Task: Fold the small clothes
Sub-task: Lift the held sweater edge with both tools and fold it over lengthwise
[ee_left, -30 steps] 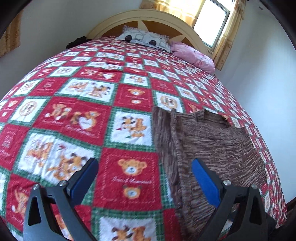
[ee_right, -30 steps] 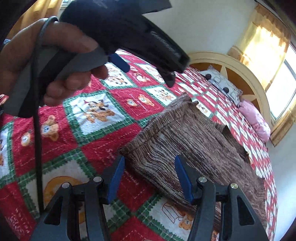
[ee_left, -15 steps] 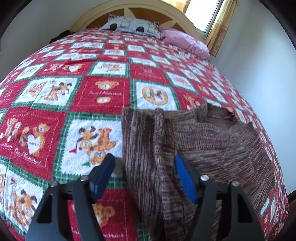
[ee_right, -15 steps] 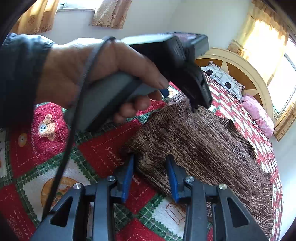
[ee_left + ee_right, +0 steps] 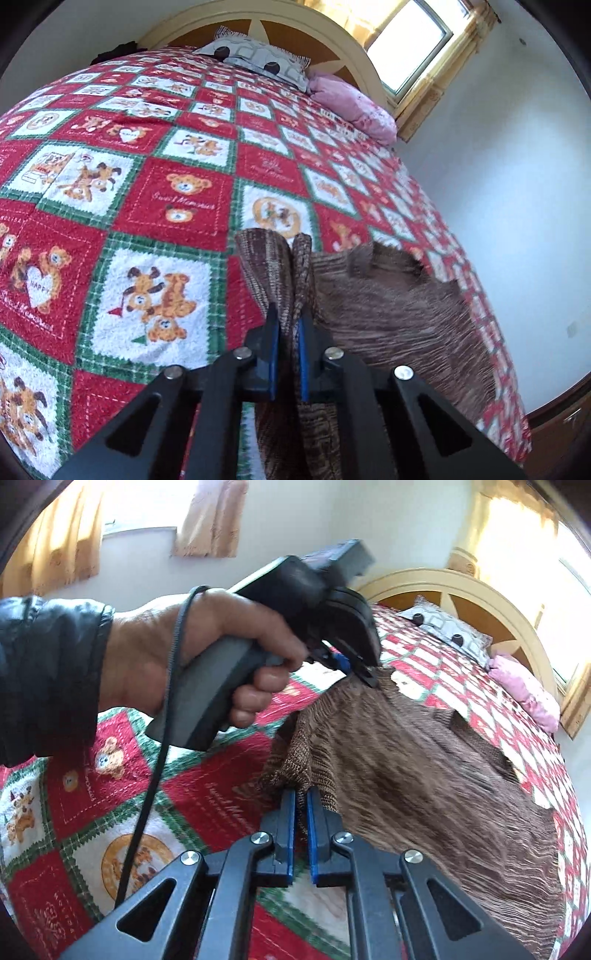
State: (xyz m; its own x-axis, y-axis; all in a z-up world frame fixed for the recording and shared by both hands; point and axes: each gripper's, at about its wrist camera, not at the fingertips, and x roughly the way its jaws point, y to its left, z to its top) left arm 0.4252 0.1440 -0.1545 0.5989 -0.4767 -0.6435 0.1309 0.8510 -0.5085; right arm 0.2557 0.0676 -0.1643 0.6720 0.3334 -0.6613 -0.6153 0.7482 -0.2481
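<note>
Right wrist view: both grippers' fingers point(image 5: 301, 812) clamp the brown sweater point(image 5: 424, 775), its near edge cut off.

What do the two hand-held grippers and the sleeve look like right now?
Both hand-held grippers, left and right, have black angular fingers with blue pads and silver rivets. The left one has a grey pistol handle with a black cable. The sleeve is dark.
</note>
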